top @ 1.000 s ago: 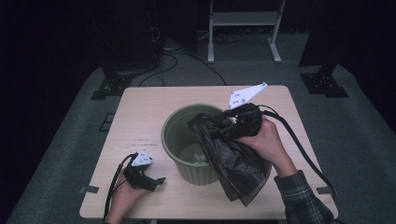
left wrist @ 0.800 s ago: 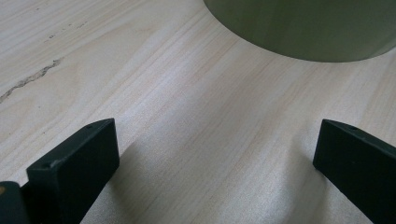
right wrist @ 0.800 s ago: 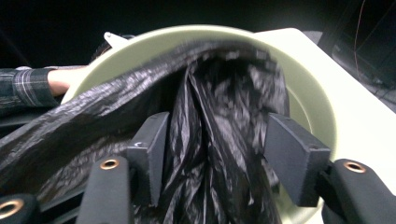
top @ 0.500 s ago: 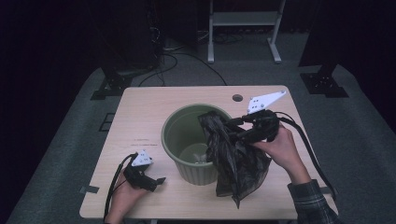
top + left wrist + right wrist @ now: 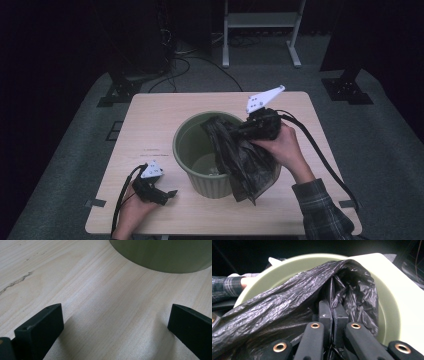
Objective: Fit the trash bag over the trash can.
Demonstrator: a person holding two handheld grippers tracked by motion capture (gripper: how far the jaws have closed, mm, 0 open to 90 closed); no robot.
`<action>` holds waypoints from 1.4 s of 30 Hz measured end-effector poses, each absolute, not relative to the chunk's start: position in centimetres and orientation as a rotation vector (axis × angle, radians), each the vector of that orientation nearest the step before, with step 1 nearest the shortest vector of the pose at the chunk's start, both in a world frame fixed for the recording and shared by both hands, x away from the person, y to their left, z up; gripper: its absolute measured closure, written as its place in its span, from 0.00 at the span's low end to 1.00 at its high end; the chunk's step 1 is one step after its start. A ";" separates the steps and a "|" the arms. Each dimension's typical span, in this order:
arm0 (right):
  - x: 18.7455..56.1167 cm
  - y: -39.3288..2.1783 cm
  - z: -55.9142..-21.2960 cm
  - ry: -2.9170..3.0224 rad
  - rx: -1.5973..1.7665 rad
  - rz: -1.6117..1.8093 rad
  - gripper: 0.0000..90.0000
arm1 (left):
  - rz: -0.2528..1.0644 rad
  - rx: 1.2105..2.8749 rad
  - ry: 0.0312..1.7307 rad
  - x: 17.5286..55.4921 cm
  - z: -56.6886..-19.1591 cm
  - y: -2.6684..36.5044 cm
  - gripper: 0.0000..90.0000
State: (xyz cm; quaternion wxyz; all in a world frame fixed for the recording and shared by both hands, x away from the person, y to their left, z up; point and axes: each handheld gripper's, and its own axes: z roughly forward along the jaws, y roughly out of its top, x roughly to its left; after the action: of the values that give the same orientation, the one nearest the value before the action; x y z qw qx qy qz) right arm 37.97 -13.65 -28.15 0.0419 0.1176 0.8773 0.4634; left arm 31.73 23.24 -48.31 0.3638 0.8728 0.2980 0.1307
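An olive-green bin [image 5: 186, 155] stands in the middle of the wooden table [image 5: 150, 120]. A crumpled black plastic bag [image 5: 245, 160] hangs over its right rim, partly inside and partly down the outer wall. My right gripper [image 5: 241, 131] is over that rim. Its jaws have just been closing and are now shut on a fold of the bag. In the right gripper view the bag [image 5: 287, 295] bunches around the gripper [image 5: 333, 311], above the bin's mouth [image 5: 387, 307]. My left gripper [image 5: 170, 194] rests open on the table, left of the bin [image 5: 162, 255], with nothing between its fingers [image 5: 40, 325].
A cable [image 5: 320, 155] runs from the right gripper over the table's right side. Bare tabletop lies behind and to the left of the bin. Past the far edge are a dark floor, stand feet [image 5: 117, 92] and a metal frame [image 5: 260, 30].
The right hand swung a little to the right with the bag, then came back left over the bin's rim. The bag now hangs more bunched. The left hand stayed put.
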 end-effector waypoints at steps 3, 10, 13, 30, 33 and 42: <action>38.6 -11.9 -27.4 2.686 0.324 1.414 0.98 | 0.336 2.246 0.767 31.7 -48.3 23.2 0.00; 40.4 -8.3 -27.9 2.716 0.322 1.309 0.78 | 0.337 2.246 0.767 31.7 -48.3 23.2 0.00; 40.5 -8.7 -27.9 2.700 0.354 1.299 0.66 | 0.335 2.246 0.766 31.7 -48.3 23.2 0.00; 36.4 -19.5 -29.3 2.548 0.551 1.438 0.52 | 0.336 2.247 0.766 31.7 -48.3 23.2 0.00; 36.0 -20.7 -29.5 2.519 0.568 1.497 0.51 | 0.335 2.247 0.766 31.7 -48.3 23.2 0.00; 33.2 -23.0 -29.6 2.455 0.548 1.579 0.49 | 0.335 2.248 0.767 31.7 -48.3 23.2 0.00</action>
State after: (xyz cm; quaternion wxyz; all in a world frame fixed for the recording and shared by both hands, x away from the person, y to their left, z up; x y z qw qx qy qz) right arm 33.20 -22.97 -29.59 0.0856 0.1837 0.8236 0.5297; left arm 31.70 23.23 -48.30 0.3629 0.8732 0.2981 0.1301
